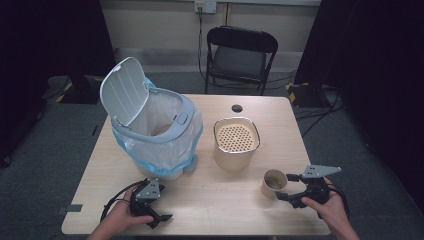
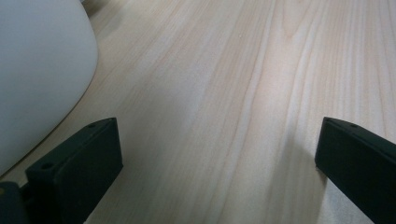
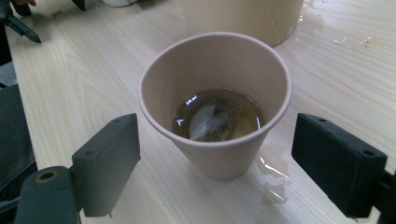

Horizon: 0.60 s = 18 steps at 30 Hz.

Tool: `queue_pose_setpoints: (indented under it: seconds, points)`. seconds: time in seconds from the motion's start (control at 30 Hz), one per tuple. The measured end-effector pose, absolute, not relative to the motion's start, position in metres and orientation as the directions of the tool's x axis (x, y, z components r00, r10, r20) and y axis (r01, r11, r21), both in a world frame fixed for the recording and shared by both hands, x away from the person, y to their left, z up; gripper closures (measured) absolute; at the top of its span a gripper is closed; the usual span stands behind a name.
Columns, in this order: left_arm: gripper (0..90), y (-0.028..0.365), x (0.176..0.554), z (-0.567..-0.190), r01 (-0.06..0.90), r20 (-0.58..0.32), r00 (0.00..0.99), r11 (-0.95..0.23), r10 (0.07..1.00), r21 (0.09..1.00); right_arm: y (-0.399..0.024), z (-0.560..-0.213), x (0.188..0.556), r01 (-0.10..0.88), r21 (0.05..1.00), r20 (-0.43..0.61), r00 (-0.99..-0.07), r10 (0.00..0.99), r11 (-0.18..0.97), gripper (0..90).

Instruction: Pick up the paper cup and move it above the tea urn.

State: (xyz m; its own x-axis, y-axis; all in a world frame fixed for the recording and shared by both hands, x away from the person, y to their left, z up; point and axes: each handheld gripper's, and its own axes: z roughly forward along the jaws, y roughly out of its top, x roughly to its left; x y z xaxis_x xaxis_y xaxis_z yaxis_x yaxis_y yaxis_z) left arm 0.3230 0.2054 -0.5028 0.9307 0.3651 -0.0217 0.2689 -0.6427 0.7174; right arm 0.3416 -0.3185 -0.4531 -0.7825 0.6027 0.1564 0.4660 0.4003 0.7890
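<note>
**Paper cup flanked by wide right jaws, contents half hidden**

The right gripper (image 1: 289, 187) stood with its jaws spread wide, one on either side of the paper cup (image 3: 215, 102) but touching neither wall. The cup sat upright on the wooden table (image 1: 215, 200) near the right front edge, just in front of the beige strainer container (image 1: 236, 142). Inside it lay a tea bag (image 3: 208, 122) in brownish liquid; the murk blurred the bag's lower part. A small wet patch (image 3: 273, 184) glistened on the wood at the cup's base.

The left gripper (image 1: 159, 202) rested low at the front left, jaws parted with nothing between them. Its own view showed bare wood grain and the pale curved wall of the white bin (image 2: 37, 70), cropped by the frame. In the high view the bin's lid stood raised, and its plastic liner hid what lay within.
</note>
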Motion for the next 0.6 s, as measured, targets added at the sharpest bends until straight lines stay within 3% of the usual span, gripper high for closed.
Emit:
queue_pose_setpoints:
  seconds: [0.6]
  points:
    - [0.0,0.205,0.323,-0.503,0.269,-0.021,0.931,-0.643,0.365,0.717,-0.318,-0.479,0.338,0.428,0.822,0.130,-0.783,0.608,0.376,14.9]
